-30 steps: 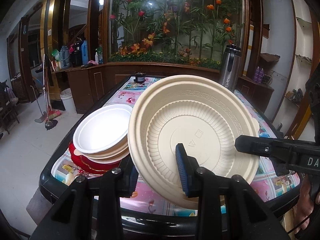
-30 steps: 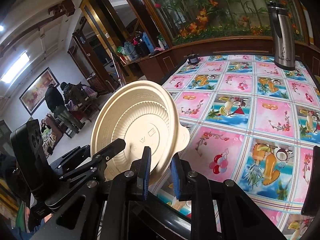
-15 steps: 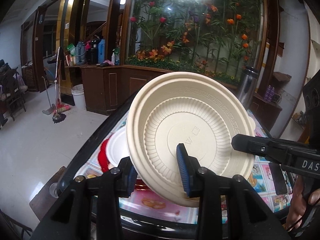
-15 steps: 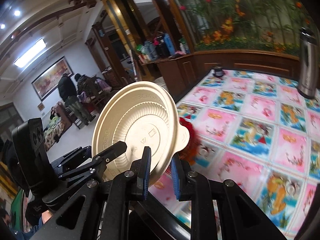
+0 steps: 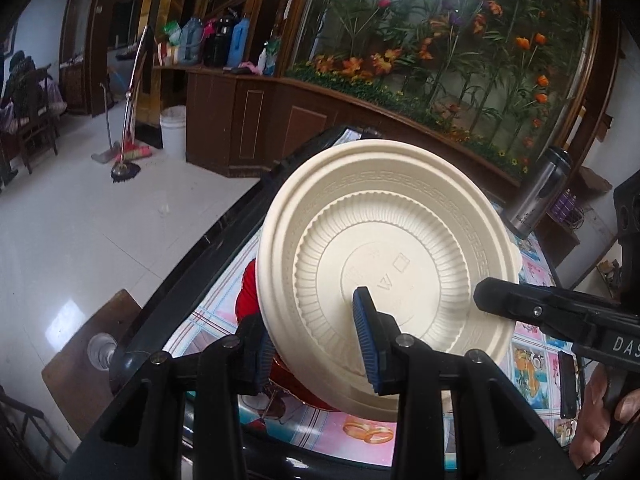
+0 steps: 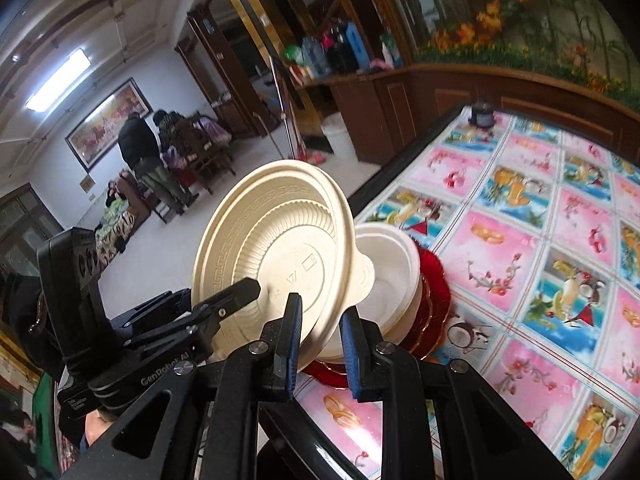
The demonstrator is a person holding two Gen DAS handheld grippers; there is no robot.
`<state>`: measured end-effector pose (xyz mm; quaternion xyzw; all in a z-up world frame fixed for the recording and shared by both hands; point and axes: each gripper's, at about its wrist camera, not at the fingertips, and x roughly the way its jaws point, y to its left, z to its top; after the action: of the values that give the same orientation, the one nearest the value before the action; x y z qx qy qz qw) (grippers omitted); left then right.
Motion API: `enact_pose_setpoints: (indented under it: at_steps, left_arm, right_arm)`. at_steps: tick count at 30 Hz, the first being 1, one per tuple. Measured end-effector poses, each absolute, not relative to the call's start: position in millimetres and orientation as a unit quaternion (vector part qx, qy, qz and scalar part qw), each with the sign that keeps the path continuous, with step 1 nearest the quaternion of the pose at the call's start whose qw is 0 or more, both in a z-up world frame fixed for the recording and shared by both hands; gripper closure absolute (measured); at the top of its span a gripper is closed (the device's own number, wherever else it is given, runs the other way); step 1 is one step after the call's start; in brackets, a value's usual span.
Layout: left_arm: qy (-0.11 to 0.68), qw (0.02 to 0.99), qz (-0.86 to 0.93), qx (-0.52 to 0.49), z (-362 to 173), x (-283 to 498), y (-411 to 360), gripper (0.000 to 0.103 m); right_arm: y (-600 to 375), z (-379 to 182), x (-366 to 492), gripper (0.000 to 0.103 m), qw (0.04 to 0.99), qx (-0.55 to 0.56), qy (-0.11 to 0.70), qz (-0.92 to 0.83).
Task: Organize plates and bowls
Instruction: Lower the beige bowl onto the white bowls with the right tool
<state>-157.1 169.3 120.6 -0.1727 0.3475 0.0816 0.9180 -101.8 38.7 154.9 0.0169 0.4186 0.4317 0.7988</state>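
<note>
A cream ribbed bowl [image 5: 384,264] hangs tilted on edge in the air, its underside facing both cameras. My left gripper [image 5: 312,348] is shut on its lower rim. My right gripper [image 6: 320,344] is shut on the same cream bowl [image 6: 276,248] at a small tab on its edge. Each gripper shows in the other's view: the right one's finger [image 5: 520,308] at the right, the left one's finger [image 6: 228,296] at the left. Behind and below the bowl a stack of white bowls [image 6: 392,252] sits on red plates [image 6: 434,280] near the table's left edge; the left wrist view shows only a red rim [image 5: 248,292].
The table [image 6: 520,248] wears a picture-tile cloth and has a black raised edge [image 5: 192,264]. A steel thermos [image 5: 540,192] stands at the far right, a small dark jar [image 6: 482,114] at the far end. People [image 6: 140,152] stand across the room.
Both grippers have carried the cream bowl leftward, so it now hangs in front of the stack. The left gripper has rolled a little. Both grips hold as before.
</note>
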Motion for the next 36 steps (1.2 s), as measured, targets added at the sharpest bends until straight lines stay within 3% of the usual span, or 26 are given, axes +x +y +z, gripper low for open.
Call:
enact_pose_setpoints:
  at_steps: [19,36]
  left_arm:
    - [0.399,0.897,0.068,-0.179,89,-114,176,0.069]
    - [0.401,0.896,0.084,-0.170,88,-110,180,0.069]
  right_arm:
    - [54,121,-58,0.081,0.771,0.011,0.500,0.394]
    - [49,119,-53,0.080,0.774,0.023,0.492,0.398]
